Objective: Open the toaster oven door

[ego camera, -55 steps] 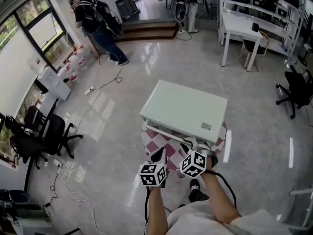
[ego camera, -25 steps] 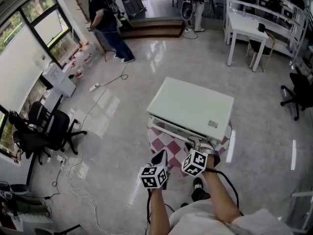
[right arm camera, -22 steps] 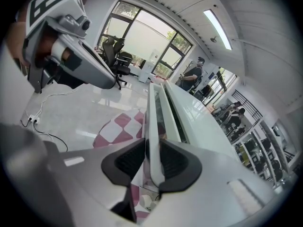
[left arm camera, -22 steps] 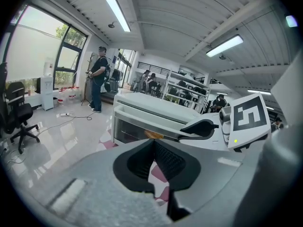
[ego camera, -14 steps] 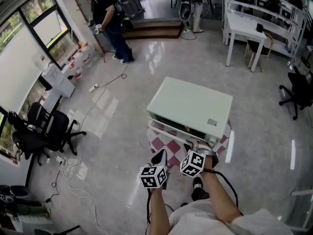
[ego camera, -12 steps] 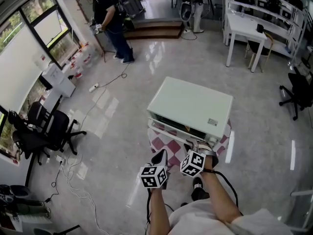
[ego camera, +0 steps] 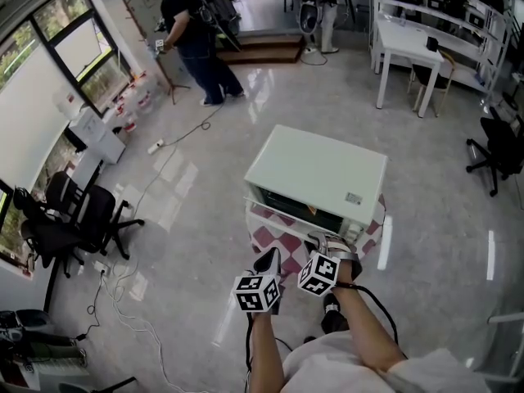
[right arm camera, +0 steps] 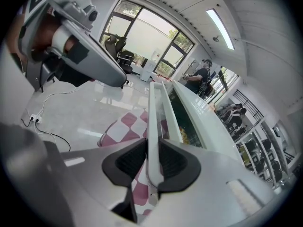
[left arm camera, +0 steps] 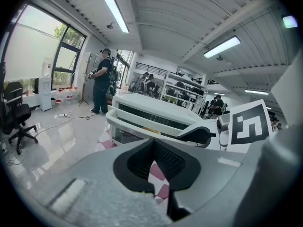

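Note:
A white toaster oven (ego camera: 319,166) sits on a pink checkered cloth (ego camera: 277,241). Its door (ego camera: 282,219) hangs ajar with a dark gap under the top edge. My right gripper (ego camera: 319,242) is at the door's right end. In the right gripper view the white handle bar (right arm camera: 151,112) runs between the jaws of my right gripper (right arm camera: 152,167), which have just been closing and are shut on it. My left gripper (ego camera: 267,260) hovers left of it, off the oven. The left gripper view shows its jaws (left arm camera: 154,157) together with nothing between them, facing the oven (left arm camera: 156,103).
A person (ego camera: 196,47) stands far back by some steps. Black office chairs (ego camera: 74,219) and cables (ego camera: 123,301) lie on the floor to the left. A white table (ego camera: 405,43) and another chair (ego camera: 495,150) stand at the right.
The oven door has swung out from shut to ajar, and my right gripper has come slightly toward me with the handle. The left gripper has stayed put. The person at the back has walked right.

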A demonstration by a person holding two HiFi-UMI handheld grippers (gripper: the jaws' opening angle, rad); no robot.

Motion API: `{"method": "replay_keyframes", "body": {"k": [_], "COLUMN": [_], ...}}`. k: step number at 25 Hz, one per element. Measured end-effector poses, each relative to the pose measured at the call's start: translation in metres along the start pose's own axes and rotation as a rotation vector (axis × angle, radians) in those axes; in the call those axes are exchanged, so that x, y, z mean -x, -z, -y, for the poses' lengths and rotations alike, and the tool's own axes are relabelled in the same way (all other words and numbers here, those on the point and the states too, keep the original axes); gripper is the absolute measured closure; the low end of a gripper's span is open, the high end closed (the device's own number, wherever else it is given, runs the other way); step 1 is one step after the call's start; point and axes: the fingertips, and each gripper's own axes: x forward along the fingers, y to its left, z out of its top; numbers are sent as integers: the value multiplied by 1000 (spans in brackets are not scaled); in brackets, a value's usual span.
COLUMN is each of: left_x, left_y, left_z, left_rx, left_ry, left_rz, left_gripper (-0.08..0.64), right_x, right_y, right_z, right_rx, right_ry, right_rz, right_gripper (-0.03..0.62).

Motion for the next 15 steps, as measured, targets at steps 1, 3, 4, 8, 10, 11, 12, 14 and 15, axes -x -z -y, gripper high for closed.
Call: {"method": "replay_keyframes", "body": {"k": [1,3,4,8,10,11,12,14,15], "left_x": [1,2,3,5,6,6,6,6,6], "left_y": [0,1,2,1,2,3,5,8,9], "left_z": [0,1,1,2,3,4,5,6,7], "left_rx": [-1,-2,-3,-5,-3,-3,-3,-1,0], "left_ry": [0,0,-1,-2,-2,-1,0,1,2], "left_rz": [-1,-2,-2,-4,-5,-5,-7,-11,-13], "left_gripper": [557,557,557,557,557,557,557,557,557], "right_x": [0,1,1,2,3,3,3,3,3], "right_y": [0,0,0,-1,-1,-1,0,0,0], "right_z": [-2,-6,-8,-14,-18,-20,-22,-28,-30], "right_rx": [0,1,1,3,4,4,4,5,8], "right_ry": [-2,-5,-7,-15,-21,-24,-28,-36,-40], "right_rz": [0,-1,-2,-3,-4,-4,-5,-6,-7], "right_gripper": [509,511,511,512,512,512,512,511,505]}}
